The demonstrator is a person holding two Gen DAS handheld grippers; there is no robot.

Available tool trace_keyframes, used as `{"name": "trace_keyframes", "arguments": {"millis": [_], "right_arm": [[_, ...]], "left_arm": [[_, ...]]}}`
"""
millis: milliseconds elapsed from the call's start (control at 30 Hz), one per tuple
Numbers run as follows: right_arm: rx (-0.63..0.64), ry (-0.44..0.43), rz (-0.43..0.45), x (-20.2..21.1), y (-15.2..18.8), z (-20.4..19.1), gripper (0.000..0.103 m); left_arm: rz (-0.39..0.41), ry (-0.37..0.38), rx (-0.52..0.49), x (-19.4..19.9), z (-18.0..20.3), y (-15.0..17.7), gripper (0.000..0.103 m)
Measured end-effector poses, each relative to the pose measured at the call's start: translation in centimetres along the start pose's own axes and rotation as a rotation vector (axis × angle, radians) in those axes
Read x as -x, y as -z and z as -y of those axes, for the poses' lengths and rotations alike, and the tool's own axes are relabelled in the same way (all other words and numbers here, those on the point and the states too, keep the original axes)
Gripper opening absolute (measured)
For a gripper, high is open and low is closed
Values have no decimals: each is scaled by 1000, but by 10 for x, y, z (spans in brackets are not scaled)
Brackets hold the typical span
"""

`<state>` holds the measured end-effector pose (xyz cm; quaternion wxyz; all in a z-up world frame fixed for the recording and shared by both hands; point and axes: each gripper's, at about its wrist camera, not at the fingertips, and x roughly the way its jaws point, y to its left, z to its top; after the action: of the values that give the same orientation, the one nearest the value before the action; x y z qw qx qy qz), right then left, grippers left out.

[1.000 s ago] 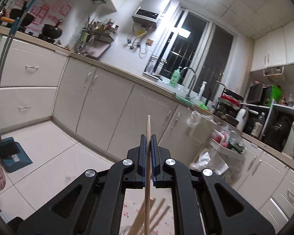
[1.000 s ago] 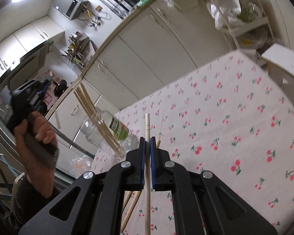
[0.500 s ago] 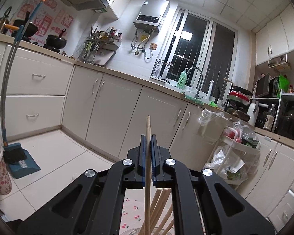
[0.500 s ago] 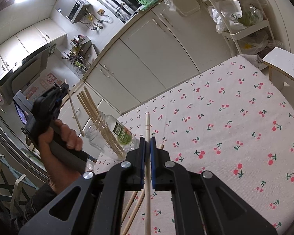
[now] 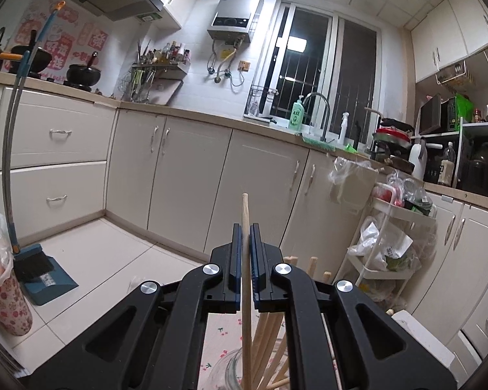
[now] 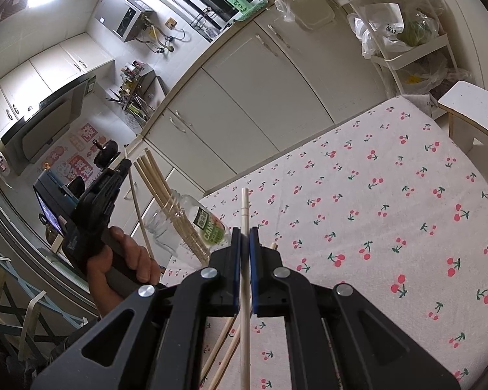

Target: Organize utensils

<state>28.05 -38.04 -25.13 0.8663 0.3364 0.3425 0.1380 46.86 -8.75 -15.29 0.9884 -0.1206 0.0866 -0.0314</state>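
My left gripper [image 5: 246, 230] is shut on a single wooden chopstick [image 5: 245, 211] held upright. Its lower end hangs by the mouth of a clear glass jar [image 5: 226, 365] that holds several chopsticks [image 5: 268, 328]. The right wrist view shows that jar [image 6: 182, 224] tilted on the cherry-print tablecloth [image 6: 374, 211]. Just left of the jar, a hand holds the left gripper [image 6: 125, 162], and its chopstick [image 6: 138, 214] slants down beside the jar. Whether the tip is inside I cannot tell. My right gripper [image 6: 244, 234] is shut on another chopstick [image 6: 244, 204] above the table, over a few loose chopsticks [image 6: 224, 341].
A white stool [image 6: 471, 110] stands off the table's far right corner. Behind it is a white rack trolley [image 5: 393, 243] stuffed with bags. Cream cabinets [image 5: 179, 178] line the far wall. A broom and dustpan [image 5: 45, 276] and a patterned bin [image 5: 3, 299] stand on the floor at left.
The left gripper has sunk toward the jar with its chopstick and rolled more level; the jar and its sticks loom larger below it. The right gripper has stayed in place.
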Motion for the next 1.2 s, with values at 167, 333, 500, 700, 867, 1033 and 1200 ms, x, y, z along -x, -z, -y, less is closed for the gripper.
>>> {"name": "trace_keyframes", "arguments": {"millis": [167, 333, 500, 700, 867, 1033, 1200], "right_arm": [[-3, -3, -2, 0, 0, 0, 6], [-13, -12, -6, -1, 0, 1, 6], [-14, -18, -6, 0, 0, 0, 6], [-3, -28, -12, 1, 1, -2, 6], [12, -65, 30, 8, -5, -17, 6], [104, -166, 146, 10, -25, -71, 6], [182, -236, 244, -20, -45, -125, 6]], "left_arm": [[-10, 7, 31, 0, -5, -7, 5], [53, 29, 115, 8, -8, -34, 5], [90, 70, 199, 11, -10, -60, 4], [44, 80, 248, 15, -29, -73, 4], [-81, 5, 167, 20, -71, -59, 4], [-274, -76, 135, 0, -120, -24, 4], [-490, -114, 165, -44, -153, 5, 7]]}}
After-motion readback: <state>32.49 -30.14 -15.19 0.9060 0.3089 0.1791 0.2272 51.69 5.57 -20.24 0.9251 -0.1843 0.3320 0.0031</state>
